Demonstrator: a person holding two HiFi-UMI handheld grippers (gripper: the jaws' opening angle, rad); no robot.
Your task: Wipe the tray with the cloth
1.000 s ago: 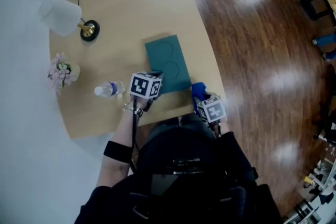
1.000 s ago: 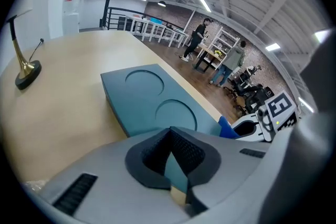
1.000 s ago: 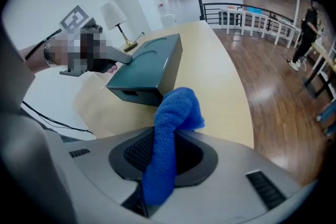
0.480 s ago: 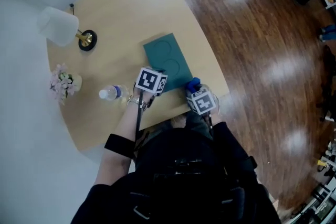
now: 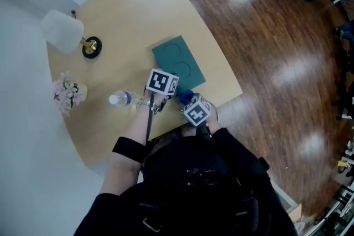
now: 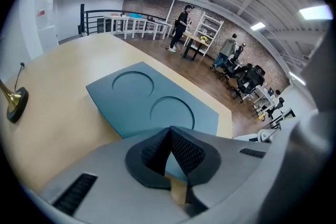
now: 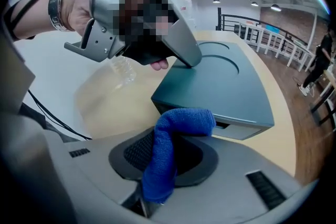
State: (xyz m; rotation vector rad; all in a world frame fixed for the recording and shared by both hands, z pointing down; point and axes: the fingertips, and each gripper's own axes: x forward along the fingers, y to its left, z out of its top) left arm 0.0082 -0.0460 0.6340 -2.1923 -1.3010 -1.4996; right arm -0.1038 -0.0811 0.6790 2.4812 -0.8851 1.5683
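The teal tray (image 5: 178, 65) with two round recesses lies on the wooden table near its right edge. My left gripper (image 5: 166, 85) is shut, and its tip rests on the tray's near left corner (image 7: 191, 60). In the left gripper view the pads (image 6: 184, 152) meet at the tip, with the tray (image 6: 131, 97) stretching ahead. My right gripper (image 5: 191, 105) is shut on a blue cloth (image 7: 168, 144). The cloth folds over the jaws and hangs just in front of the tray's near edge (image 7: 226, 86). The cloth (image 5: 186, 98) sits between the two marker cubes.
A water bottle (image 5: 120, 99) lies left of the left gripper. A small vase of flowers (image 5: 67, 92) and a lamp (image 5: 65, 31) stand further left. The table's rounded edge (image 5: 227, 98) runs close behind the right gripper, with wood floor beyond. People stand far off in the room.
My right gripper has carried the blue cloth left, from the table's right edge to just beside the left gripper. The left gripper has stayed at the tray's near corner.
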